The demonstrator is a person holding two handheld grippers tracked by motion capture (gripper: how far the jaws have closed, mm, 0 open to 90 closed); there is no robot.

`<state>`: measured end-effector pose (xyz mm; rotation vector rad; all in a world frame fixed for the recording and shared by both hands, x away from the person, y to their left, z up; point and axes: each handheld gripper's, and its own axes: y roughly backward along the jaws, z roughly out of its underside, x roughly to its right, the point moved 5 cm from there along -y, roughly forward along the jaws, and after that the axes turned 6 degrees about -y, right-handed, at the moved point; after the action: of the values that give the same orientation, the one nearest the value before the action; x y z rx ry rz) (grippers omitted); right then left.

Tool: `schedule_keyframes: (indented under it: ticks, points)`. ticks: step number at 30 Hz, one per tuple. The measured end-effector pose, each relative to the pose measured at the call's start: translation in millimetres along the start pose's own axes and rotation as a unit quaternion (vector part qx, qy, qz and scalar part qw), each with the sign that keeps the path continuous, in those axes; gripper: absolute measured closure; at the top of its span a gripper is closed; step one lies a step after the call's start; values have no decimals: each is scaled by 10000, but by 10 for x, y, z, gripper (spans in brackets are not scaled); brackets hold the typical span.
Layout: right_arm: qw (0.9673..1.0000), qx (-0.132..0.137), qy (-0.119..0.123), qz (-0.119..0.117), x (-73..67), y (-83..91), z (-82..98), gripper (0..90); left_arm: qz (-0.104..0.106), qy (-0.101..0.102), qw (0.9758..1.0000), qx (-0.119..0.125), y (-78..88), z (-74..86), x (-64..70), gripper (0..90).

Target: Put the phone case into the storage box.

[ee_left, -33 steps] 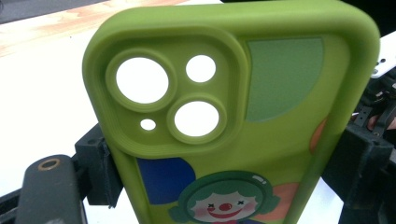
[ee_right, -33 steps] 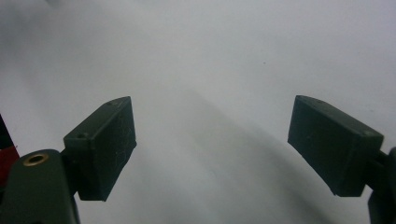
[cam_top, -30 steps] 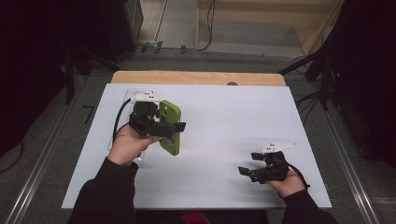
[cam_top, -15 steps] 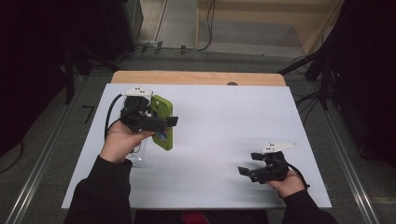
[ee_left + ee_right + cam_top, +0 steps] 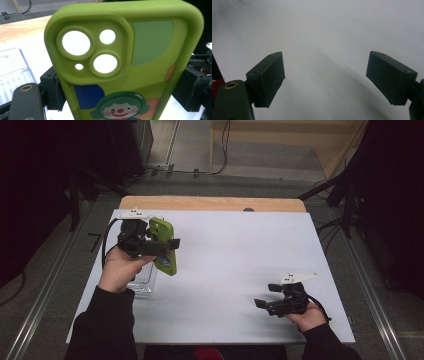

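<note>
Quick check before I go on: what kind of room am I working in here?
Likely a lab or recording studio rather than a home: a white-topped table ringed by black curtains, cables trailing over a bare floor, and metal rails along both sides. The left tool holds a green phone case.

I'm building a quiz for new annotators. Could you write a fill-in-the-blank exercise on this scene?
1. The left tongs are shut on a phone case whose main colour is ____.
2. The face printed on the case is a ____.
3. The right tongs stand ____ over the white table, with nothing between them.
4. Beside the left hand on the table lies a clear plastic ____.

Missing words: green; clown; open; tray
</note>
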<state>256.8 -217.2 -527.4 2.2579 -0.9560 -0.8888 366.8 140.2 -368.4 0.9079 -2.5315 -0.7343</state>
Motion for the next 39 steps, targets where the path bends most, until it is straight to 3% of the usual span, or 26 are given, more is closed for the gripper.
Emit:
schedule_keyframes:
  ticks: [15,20,39]
  points:
    - [9999,-58,-92,24,9,-5,5,135,-382,116,9992,95,134,16,-191,160]
    - [10000,-52,-79,8,6,-9,4,136,-622,107,9980,61,153,31,-249,159]
    - [10000,-65,-49,6,0,-16,5,136,-914,342,9950,212,226,97,-490,159]
